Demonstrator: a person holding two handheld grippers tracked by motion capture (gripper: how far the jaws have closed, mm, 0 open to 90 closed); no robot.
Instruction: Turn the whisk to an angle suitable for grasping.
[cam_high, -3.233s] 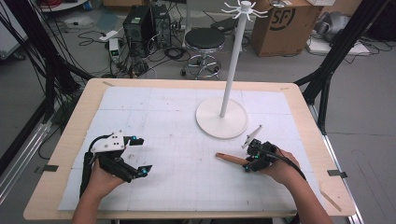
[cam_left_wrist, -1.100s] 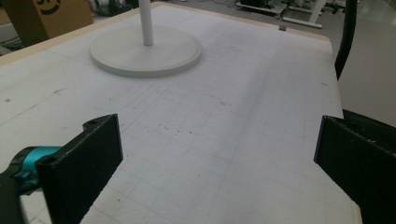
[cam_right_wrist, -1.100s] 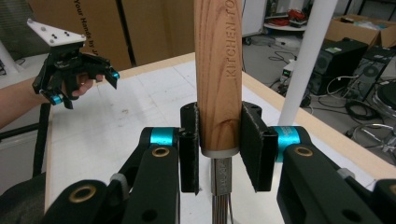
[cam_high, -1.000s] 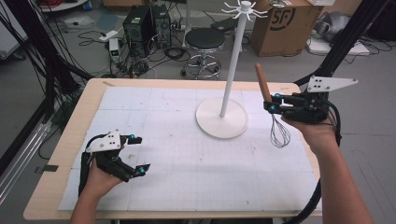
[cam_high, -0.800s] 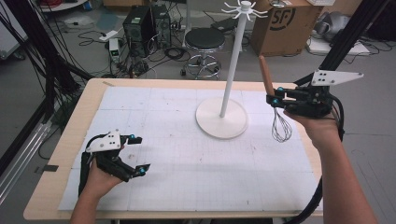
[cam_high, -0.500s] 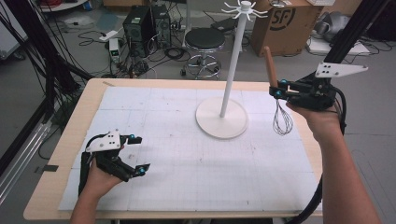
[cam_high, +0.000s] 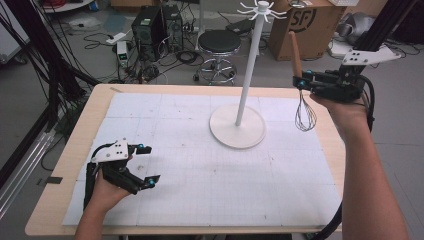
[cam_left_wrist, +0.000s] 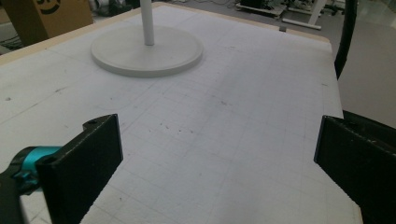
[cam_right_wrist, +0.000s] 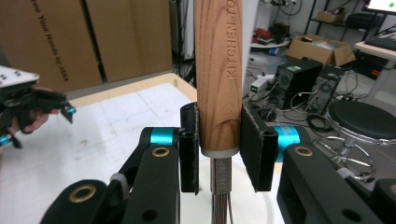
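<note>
My right gripper is held high at the table's right edge, shut on a whisk. The whisk stands upright, its wooden handle pointing up and its wire loops hanging below. In the right gripper view the pads clamp the base of the wooden handle, just above the metal collar. A white hook stand rises from its round base to the left of the whisk. My left gripper rests open on the mat at front left, nothing between its fingers.
A white gridded mat covers the wooden table. The stand's round base lies ahead of the left gripper. Behind the table are a black stool, a cardboard box and computer cases.
My right gripper has carried the whisk upward and a little to the right, from the mat up to beside the stand's pole. The left gripper has stayed in place.
</note>
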